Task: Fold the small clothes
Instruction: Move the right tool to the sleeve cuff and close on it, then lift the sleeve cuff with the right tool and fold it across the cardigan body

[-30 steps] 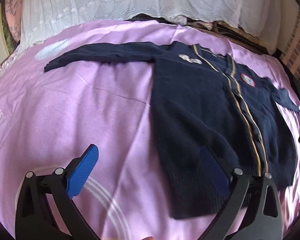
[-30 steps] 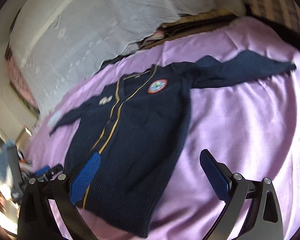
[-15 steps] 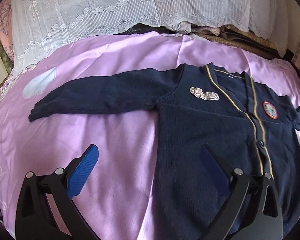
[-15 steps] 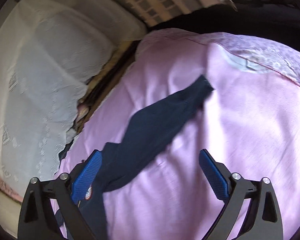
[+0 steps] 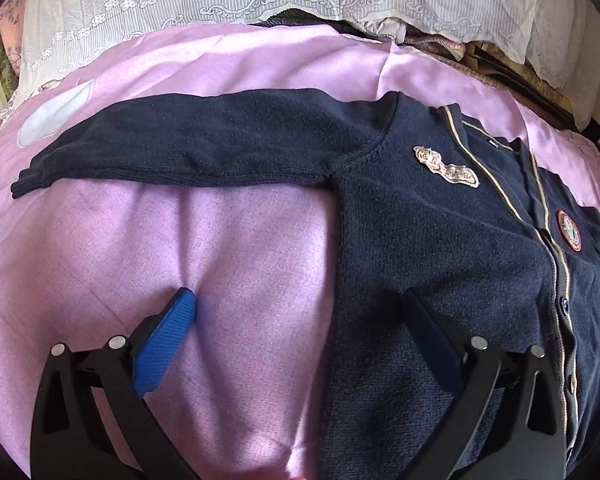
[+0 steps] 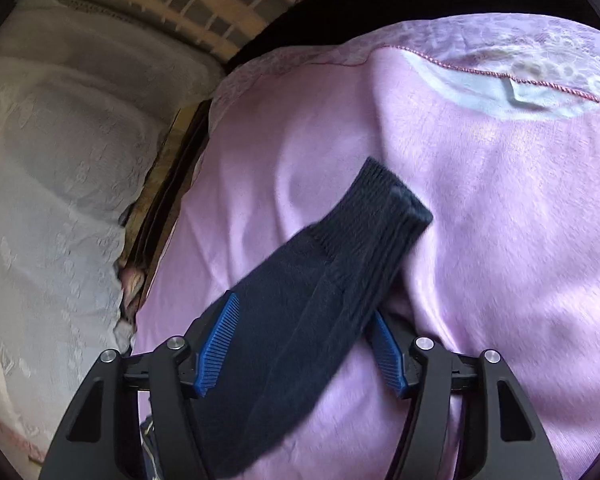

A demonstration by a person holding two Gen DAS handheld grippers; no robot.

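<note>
The navy knitted cardigan with gold trim [image 5: 440, 264] lies flat on the pink satin bedspread [image 5: 240, 264], its body under my left gripper [image 5: 300, 320], whose jaws gape wide and have dropped closer than a second ago. My right gripper [image 6: 304, 340] has swung out to the far sleeve [image 6: 340, 264] and narrowed around it, so the sleeve fold is starting. Whether its pads [image 6: 216, 348] truly pinch the knit I cannot tell; motion blur and cloth hide the contact.
</note>
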